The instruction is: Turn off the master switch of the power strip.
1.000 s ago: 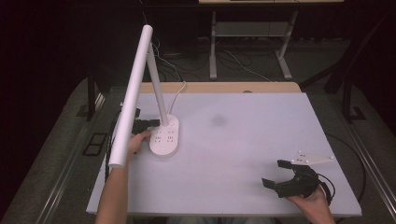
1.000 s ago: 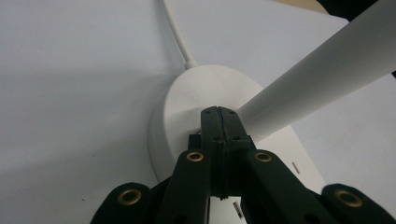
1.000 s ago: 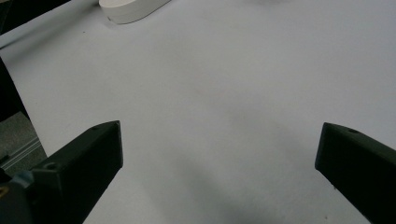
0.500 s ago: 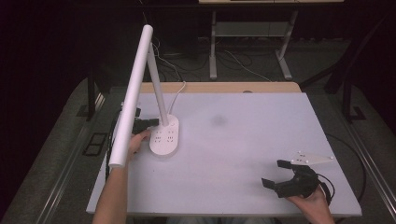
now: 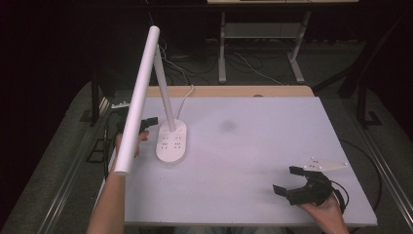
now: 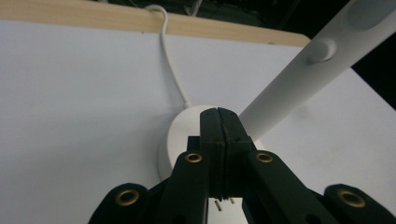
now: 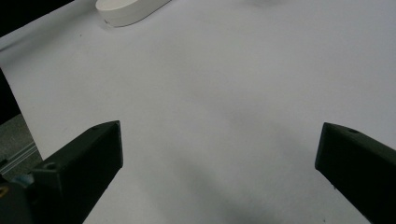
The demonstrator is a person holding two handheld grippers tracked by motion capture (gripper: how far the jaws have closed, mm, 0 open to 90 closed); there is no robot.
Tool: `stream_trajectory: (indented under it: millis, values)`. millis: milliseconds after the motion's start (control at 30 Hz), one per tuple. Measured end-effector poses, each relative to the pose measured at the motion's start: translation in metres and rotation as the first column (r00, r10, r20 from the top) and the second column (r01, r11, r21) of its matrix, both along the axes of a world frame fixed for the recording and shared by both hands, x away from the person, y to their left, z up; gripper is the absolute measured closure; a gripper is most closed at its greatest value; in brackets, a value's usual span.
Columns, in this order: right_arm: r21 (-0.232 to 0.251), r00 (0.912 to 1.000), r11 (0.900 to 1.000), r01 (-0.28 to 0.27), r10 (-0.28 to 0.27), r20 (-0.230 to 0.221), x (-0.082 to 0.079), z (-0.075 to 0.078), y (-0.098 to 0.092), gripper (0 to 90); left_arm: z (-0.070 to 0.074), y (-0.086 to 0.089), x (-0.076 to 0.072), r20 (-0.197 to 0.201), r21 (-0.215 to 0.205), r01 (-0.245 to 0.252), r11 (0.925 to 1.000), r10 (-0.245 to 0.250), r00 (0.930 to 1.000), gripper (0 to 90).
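The white table (image 5: 253,146) carries a desk lamp (image 5: 171,141) at its far left, cord (image 6: 170,65) trailing off the far edge. The left tool (image 5: 146,122), jaws pressed together and empty, hovers just beside the lamp's base, probably to press a button; the lamp's long head overhangs it. The right tool (image 5: 292,181) rests near right, jaws wide, empty.

Lab: dark room, white test table (image 5: 272,146), floor cables (image 5: 253,66).
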State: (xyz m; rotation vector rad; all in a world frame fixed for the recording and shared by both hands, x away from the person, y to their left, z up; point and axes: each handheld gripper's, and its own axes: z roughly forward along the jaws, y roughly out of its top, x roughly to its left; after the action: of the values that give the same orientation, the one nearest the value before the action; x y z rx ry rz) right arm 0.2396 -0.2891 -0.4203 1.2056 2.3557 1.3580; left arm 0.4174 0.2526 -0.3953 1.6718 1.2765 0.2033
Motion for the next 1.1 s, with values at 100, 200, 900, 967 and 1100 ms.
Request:
stream_trajectory:
  millis: [100, 200, 900, 967, 1100]
  values:
    - [0.002, 1.0000, 1.000, -0.002, 0.002, -0.004, -0.001, 0.000, 0.001, 0.1, 0.008, 0.004, -0.006, 0.019, 0.004, -0.001, 1.0000, 0.000, 0.9998, 85.9]
    - [0.003, 1.0000, 1.000, -0.002, 0.002, -0.002, -0.001, 0.001, 0.002, 0.1, 0.014, 0.006, -0.013, 0.030, 0.019, -0.004, 0.9998, 0.004, 0.9995, 85.5]
    - [0.015, 1.0000, 1.000, 0.004, -0.004, -0.002, -0.001, 0.002, -0.002, 0.1, 0.024, 0.006, -0.053, 0.055, 0.004, 0.040, 0.9992, -0.040, 0.9977, 47.7]
    - [0.014, 1.0000, 1.000, 0.004, -0.004, -0.002, -0.001, 0.002, -0.003, 0.1, 0.022, 0.005, -0.057, 0.048, 0.018, 0.041, 0.9990, -0.041, 0.9980, 42.7]
    - [0.012, 1.0000, 1.000, 0.005, -0.005, 0.002, -0.001, 0.002, -0.003, 0.1, 0.019, 0.002, -0.065, 0.039, 0.012, 0.066, 0.9977, -0.067, 0.9970, 25.2]
